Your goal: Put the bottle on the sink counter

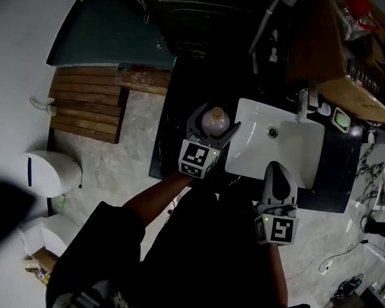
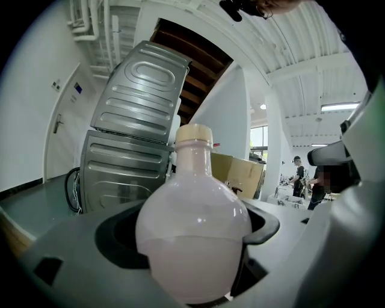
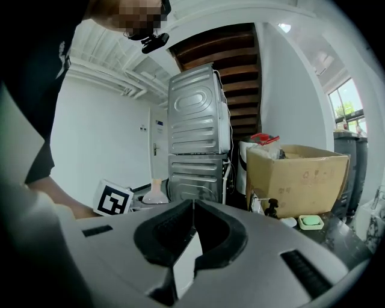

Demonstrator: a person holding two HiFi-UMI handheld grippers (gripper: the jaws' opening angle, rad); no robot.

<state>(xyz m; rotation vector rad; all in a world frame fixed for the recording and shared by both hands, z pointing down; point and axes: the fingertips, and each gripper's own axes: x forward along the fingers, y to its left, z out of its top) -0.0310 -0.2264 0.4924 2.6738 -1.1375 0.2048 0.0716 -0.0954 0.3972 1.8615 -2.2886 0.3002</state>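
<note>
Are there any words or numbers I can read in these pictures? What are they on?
Nothing here reads clearly.
White print on the person's shirt: too blurred.
Marks on the cardboard box: too faint.
A blue sign beside the door: too small.
The bottle: no label in view.
The marker cube: only black squares, no letters.

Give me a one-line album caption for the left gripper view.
Left gripper clamped on a round, cream-capped bottle of pale pink liquid, grey stacked metal machines behind.
</note>
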